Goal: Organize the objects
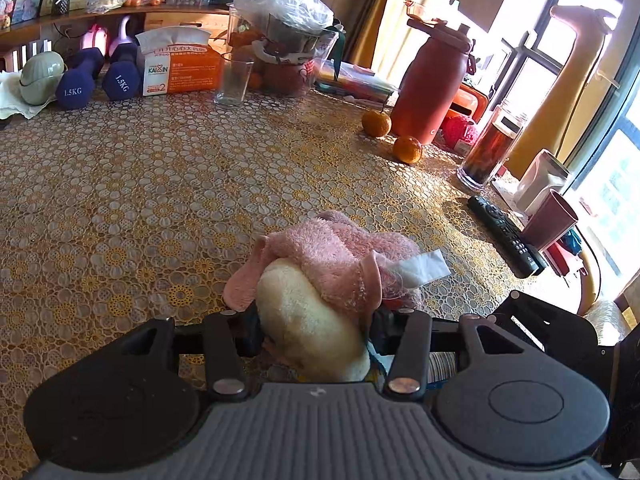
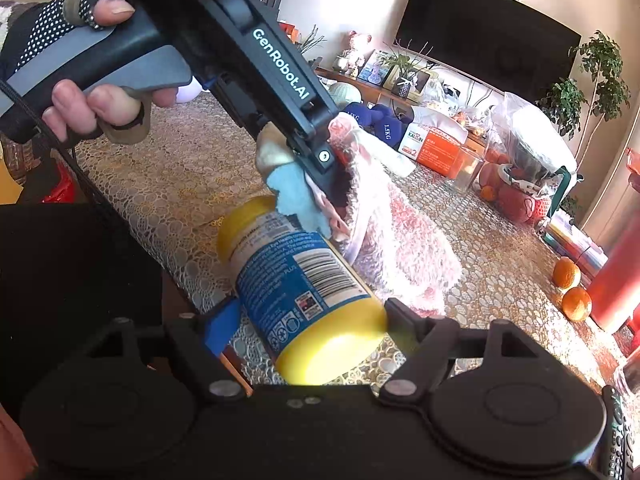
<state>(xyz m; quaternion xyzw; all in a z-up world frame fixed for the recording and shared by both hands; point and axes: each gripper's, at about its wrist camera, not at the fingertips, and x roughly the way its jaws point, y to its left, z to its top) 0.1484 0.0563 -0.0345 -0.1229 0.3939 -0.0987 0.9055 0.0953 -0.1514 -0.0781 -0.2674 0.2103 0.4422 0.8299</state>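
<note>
Yellow bottle (image 2: 304, 292) clamped in right gripper (image 2: 308, 320); left gripper (image 1: 316, 328) grips plush toy (image 1: 320, 292), oranges (image 1: 392, 136) beyond.

The left wrist camera is sitting low behind the left tool (image 1: 316, 320), looking forward along the table (image 1: 120, 200) toward the dumbbells (image 1: 96, 78), the tissue box (image 1: 180, 62) and the sunlit window at the right. It is pressing in very near the plush toy (image 1: 320, 280) filling its lower centre. The right wrist camera is riding behind the right tool (image 2: 308, 320), looking down across the table's near edge toward the television (image 2: 480, 36). It is taking in the left tool (image 2: 316, 184) from the side. Both views are sharing the plush toy (image 2: 400, 240), dumbbells (image 2: 380, 124), tissue box (image 2: 440, 140), two oranges (image 1: 394, 136) (image 2: 572, 288) and red bottle (image 1: 432, 80).
</note>
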